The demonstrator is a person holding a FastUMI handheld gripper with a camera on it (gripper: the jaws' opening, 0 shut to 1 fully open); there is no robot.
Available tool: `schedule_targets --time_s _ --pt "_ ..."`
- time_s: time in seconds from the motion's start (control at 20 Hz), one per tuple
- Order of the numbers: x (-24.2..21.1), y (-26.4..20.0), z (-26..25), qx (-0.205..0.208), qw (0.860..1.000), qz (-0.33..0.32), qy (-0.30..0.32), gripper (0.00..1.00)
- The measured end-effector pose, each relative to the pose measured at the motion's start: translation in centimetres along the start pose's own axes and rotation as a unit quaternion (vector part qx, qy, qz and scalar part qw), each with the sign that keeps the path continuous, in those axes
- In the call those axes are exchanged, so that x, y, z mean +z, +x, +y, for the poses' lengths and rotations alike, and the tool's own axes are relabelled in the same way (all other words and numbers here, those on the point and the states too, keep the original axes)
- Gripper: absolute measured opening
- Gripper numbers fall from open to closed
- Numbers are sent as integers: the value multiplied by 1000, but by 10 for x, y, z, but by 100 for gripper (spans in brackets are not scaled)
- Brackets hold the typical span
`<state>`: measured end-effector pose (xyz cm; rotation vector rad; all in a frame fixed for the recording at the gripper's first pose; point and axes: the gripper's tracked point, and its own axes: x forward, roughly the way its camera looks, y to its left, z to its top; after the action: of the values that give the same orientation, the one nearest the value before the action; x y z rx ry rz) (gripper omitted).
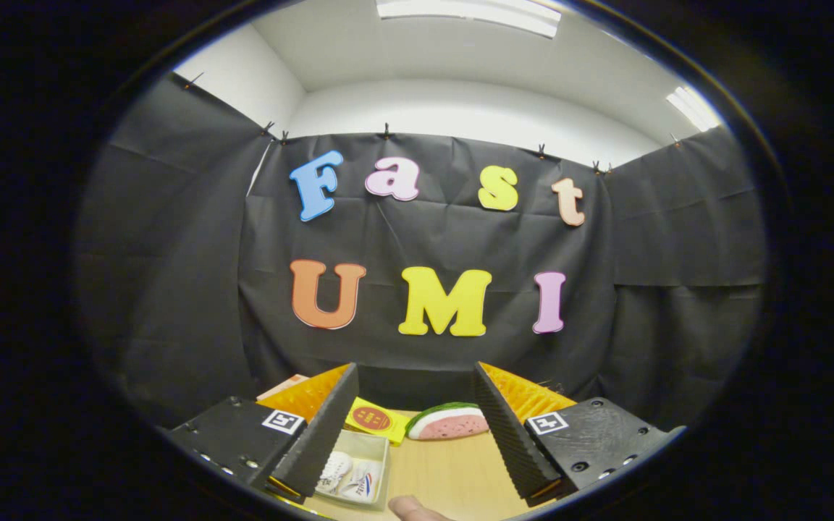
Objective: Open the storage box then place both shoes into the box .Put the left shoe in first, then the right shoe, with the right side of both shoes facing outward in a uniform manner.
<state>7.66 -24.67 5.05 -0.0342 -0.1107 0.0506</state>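
Note:
My gripper is open and held high, its fingers pointing at the booth wall with nothing between them. Low beside the left finger stands a small translucent storage box on the wooden table. White shoes with red and blue marks show in it, partly hidden by that finger. I cannot tell whether a lid is on the box or how the shoes face.
A toy watermelon slice lies on the table beyond the box, just inside the right finger. A yellow packet with a red round mark lies behind the box. A person's fingertip shows at the table's near edge.

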Motion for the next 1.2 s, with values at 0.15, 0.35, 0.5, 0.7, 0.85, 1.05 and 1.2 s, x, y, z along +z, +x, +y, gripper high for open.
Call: schedule_targets --time_s 0.15,0.35,0.5,0.7,0.85,1.05,1.2 --pt "-1 1 2 1 1000 6 7 96" --pt "-2 3 0 -3 1000 9 6 96" --pt "-5 3 -1 -5 1000 12 6 96" --pt "-8 1 -6 -9 1000 15 9 96" --pt "-11 -3 -14 -14 1000 19 7 96" --pt "-11 -6 -23 -21 999 25 10 96" --pt "-8 -7 -26 -23 999 24 11 96"
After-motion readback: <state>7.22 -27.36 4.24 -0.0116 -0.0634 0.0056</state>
